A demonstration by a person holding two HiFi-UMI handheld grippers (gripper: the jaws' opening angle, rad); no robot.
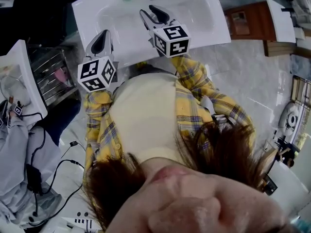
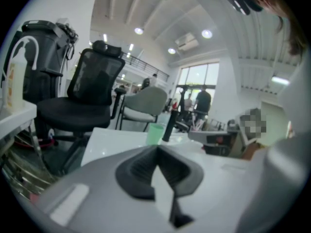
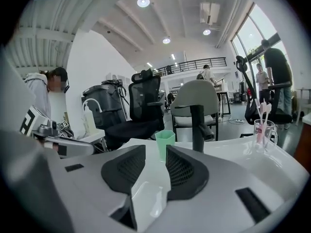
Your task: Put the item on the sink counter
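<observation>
Scene was bright overall. Light came from round ceiling lamps (image 3: 143, 2) and from daylight through tall windows (image 2: 195, 79). The white sink basin (image 1: 121, 16) ran near overexposed in the head view, with a pale sheen on its glaze. Both gripper views showed strong fisheye bending and black vignetted corners. The left gripper view was soft and slightly smeared throughout. The right gripper view was sharper, with a crisp background. The person's hair (image 1: 223, 149) at the head view's bottom was close and out of focus. Shadows were weak and diffuse.
</observation>
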